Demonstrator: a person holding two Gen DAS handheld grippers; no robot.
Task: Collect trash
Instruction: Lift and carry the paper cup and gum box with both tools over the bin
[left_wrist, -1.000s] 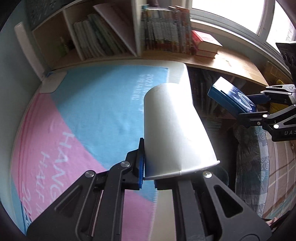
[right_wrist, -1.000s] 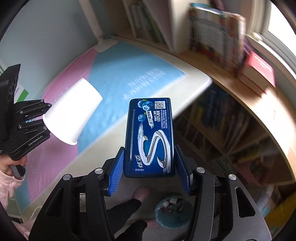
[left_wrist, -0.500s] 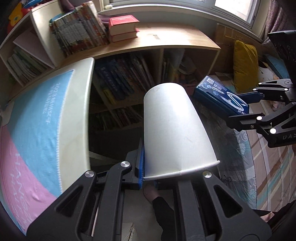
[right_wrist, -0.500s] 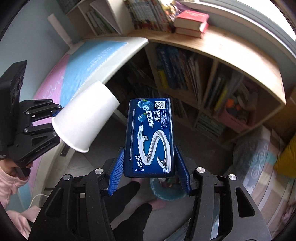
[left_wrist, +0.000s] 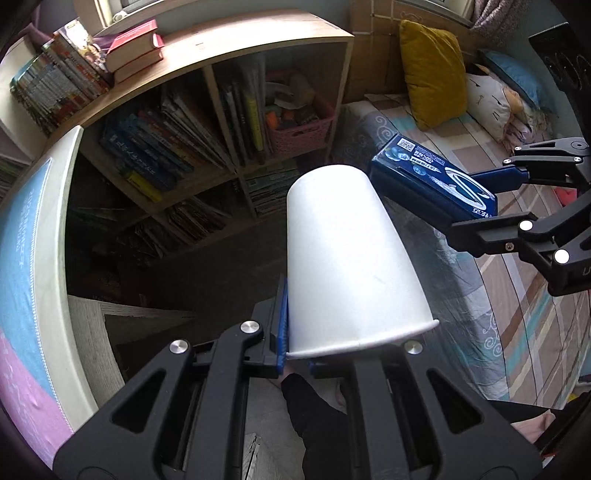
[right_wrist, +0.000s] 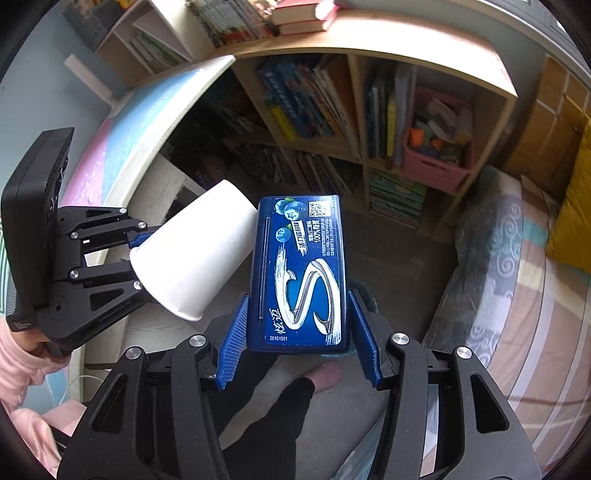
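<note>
A white paper cup (left_wrist: 347, 258) lies bottom-forward in my left gripper (left_wrist: 295, 354), which is shut on its rim; one blue pad presses the outer wall and the other finger sits inside the mouth. My right gripper (right_wrist: 299, 332) is shut on a dark blue gum box (right_wrist: 299, 273), its blue pads on the box's two long sides. In the right wrist view the cup (right_wrist: 195, 254) and left gripper (right_wrist: 135, 254) hang just left of the box. In the left wrist view the box (left_wrist: 432, 181) and right gripper (left_wrist: 476, 203) are to the right. A teal bin (right_wrist: 364, 297) on the floor is mostly hidden behind the box.
A wooden bookshelf (right_wrist: 332, 110) full of books, with a pink basket (right_wrist: 436, 162), stands ahead. A bed (right_wrist: 517, 295) with a yellow pillow (left_wrist: 432, 74) lies right. The desk with its pink-and-blue mat (left_wrist: 33, 258) curves along the left. A person's foot (right_wrist: 325, 373) and dark trouser leg are below.
Both grippers have swung away from the desk and down toward the floor between shelf and bed. The cup and the box stay held the same way.
</note>
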